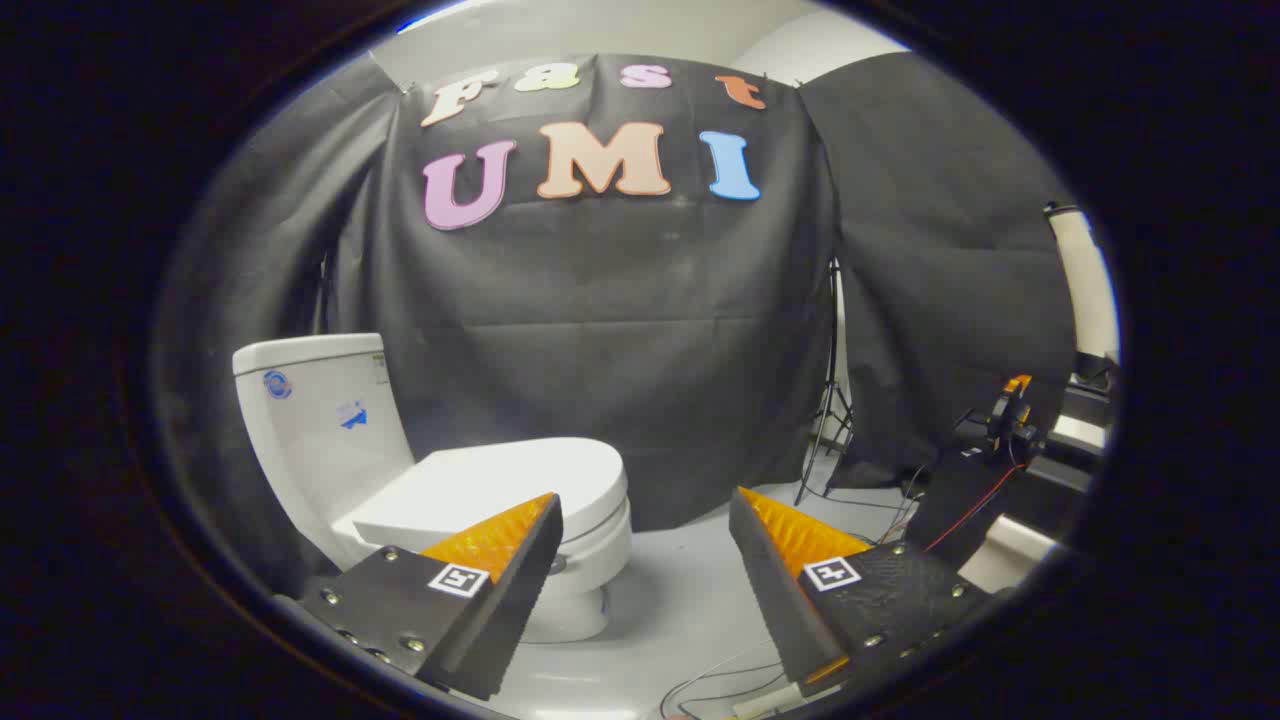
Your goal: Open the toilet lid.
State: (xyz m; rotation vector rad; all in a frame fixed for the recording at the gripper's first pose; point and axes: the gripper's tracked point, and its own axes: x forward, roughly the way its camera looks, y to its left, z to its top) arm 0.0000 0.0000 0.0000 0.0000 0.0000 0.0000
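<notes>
Status from my end: toilet lid (500, 485) is flat down on the seat, fully closed. Nothing done on the task yet as far as I can see.

Gripper (645, 520) has its fingers spread wide apart, nothing between them, touching nothing. The toilet (330, 440) sits left of centre, tank (315, 400) on the far left against the black cloth wall (620, 330), bowl pointing right. Left finger overlaps the near front of the lid in my view, but I read that as the finger being closer to me, not contact. Lid's front edge lies just beyond that finger's tip; right finger points at bare floor (680, 600).

Left to do, my estimate: swing left and in, get a finger under or around the lid's front lip, lift and rotate it back toward the tank. So basically the whole job.

Clutter on the right: light stand (828, 400), some cables (720, 680) on the floor near the right finger. Well apart from the toilet.
</notes>
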